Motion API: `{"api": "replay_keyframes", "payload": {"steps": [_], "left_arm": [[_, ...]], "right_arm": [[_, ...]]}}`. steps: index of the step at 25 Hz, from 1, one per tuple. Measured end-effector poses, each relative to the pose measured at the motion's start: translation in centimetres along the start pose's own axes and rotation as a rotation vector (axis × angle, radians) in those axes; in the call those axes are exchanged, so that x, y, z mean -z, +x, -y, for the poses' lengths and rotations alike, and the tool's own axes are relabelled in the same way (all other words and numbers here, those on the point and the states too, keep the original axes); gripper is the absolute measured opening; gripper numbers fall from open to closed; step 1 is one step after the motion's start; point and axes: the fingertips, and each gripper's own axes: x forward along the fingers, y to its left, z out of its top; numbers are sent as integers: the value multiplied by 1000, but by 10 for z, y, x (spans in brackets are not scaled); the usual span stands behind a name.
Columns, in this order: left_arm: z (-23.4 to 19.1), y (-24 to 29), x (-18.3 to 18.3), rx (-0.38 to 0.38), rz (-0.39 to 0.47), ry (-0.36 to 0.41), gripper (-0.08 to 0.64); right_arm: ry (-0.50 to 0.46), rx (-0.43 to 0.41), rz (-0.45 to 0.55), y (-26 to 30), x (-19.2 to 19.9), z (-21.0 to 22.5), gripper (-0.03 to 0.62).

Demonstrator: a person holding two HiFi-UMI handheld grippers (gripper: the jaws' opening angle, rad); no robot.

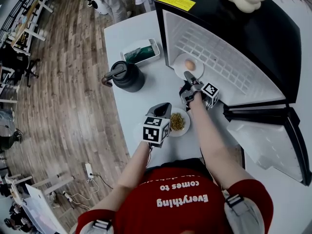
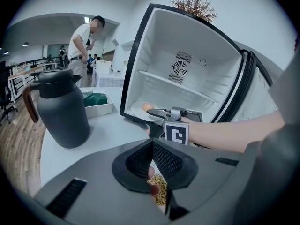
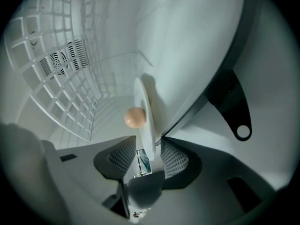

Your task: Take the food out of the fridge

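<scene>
The fingers of the right gripper [image 3: 147, 149] stand released around the rim of the plate [image 3: 149, 109] with the egg [image 3: 135, 117], just inside the fridge [image 1: 229, 67]. The left gripper [image 2: 152, 159] is clenched on the grain plate [image 1: 187, 126] at the tabletop [image 1: 151, 94]. I think a shallow grip could tilt that first plate and roll the egg off.

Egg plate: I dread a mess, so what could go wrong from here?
1. The egg lies loose on the plate. The right gripper has only its rim between open jaws, so an edge grip might tilt it and roll the egg off.
2. The grain plate in the left gripper is close in front, and pulling out may bump it.
</scene>
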Motion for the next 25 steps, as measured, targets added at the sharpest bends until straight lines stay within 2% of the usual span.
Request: {"api": "replay_keyframes", "payload": {"steps": [1, 3, 9, 16, 25], "left_arm": [[0, 0, 2, 2, -3, 0, 3], [1, 0, 4, 4, -9, 0, 3], [1, -3, 8, -1, -14, 19, 3], [4, -10, 3, 1, 8, 36, 3], [6, -41, -9, 3, 93, 33, 3]], "right_arm": [[6, 11, 6, -1, 0, 2, 157], [0, 25, 15, -4, 1, 6, 38], [7, -29, -15, -9, 1, 1, 25], [-38, -92, -47, -24, 6, -14, 25], [-100, -122, -142, -56, 38, -41, 25]]}}
